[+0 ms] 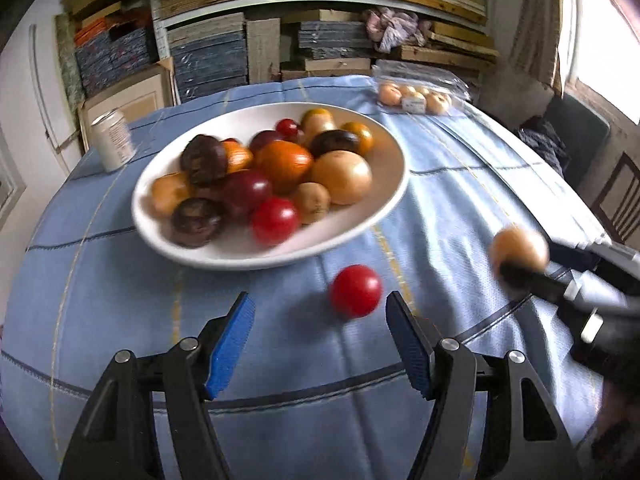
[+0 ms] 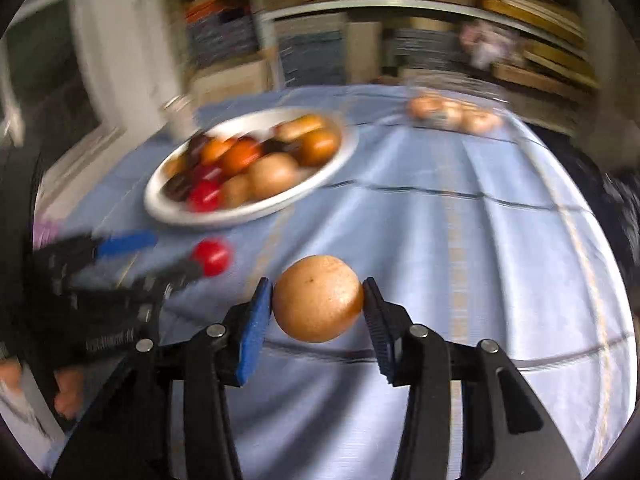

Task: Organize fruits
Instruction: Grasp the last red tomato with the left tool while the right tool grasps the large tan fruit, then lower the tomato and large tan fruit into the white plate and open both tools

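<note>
In the left wrist view, the jaws of the left gripper (image 1: pixel 320 344) are held apart with nothing between them, just above the tabletop (image 1: pixel 460 184), which is covered by a blue checked cloth. A loose red fruit (image 1: pixel 356 290) is seen on the cloth just ahead of the jaws, nearer the right-hand one and not touched by either. Beyond it, a white bowl (image 1: pixel 384 216) is already heaped with red, orange, tan and dark purple fruits. A pale can (image 1: pixel 112 144) is found left of the bowl, and a clear bag of tan fruits (image 1: pixel 416 96) lies unopened at the far edge. At the right edge, the right gripper (image 1: pixel 520 268) is seen carrying a tan fruit (image 1: pixel 520 246).

In the right wrist view, which is blurred, the jaws of the right gripper (image 2: pixel 318 308) are clamped on the tan fruit (image 2: pixel 318 298), which is held off the cloth. The left gripper (image 2: pixel 168 256) is seen at the left beside the red fruit (image 2: pixel 212 257).

The task is judged to be well advanced: most fruits are gathered in the bowl (image 2: pixel 168 208). The held tan fruit, the red one and possibly the bagged ones remain to be placed.
</note>
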A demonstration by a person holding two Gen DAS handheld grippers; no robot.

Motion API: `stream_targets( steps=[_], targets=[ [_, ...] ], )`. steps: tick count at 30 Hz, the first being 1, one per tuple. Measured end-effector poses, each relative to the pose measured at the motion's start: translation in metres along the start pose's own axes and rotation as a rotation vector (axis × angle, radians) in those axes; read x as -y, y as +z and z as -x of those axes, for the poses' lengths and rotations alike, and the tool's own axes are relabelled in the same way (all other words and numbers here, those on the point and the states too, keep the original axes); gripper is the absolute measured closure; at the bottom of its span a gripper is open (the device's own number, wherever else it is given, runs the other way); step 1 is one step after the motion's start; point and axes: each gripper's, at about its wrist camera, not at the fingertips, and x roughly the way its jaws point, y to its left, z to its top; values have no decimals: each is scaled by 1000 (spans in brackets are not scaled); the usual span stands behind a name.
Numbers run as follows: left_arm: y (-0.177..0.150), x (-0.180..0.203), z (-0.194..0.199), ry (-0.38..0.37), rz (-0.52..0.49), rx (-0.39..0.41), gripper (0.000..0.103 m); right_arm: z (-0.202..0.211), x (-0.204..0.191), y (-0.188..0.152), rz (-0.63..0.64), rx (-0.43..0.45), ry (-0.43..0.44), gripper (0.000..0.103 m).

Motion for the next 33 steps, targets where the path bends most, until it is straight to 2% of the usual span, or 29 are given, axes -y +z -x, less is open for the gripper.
stream_targets(
  steps=[2,3,4,5,6,7,14,16,21,28,33],
  targets=[
    [2,9,-8,13,-13,-1,35,5,18,2,-78,19,12,58],
    [4,12,-12,10,-10,-7,38,7,21,3,-90,24,15,58],
    [5,13,-16,5,-5,-11,44,9,22,4,-99,31,21,58],
    [5,14,-20,4,-3,-18,59,9,22,5,-100,33,27,58],
    [6,14,-24,1,0,-29,67,10,21,5,-98,34,34,58],
    [6,13,-27,-8,7,-39,68,11,22,6,-98,34,38,58],
    [5,11,-28,0,8,-26,68,14,21,7,-102,40,58,58],
    [6,10,-29,-13,11,-23,72,14,20,7,-102,40,60,58],
    [4,6,-23,-26,30,-7,73,11,22,6,-110,34,57,58],
    [1,-9,16,-14,50,72,73,8,25,4,-120,36,53,58],
    [24,-43,37,37,92,113,73,13,16,12,-118,82,94,58]
  ],
)
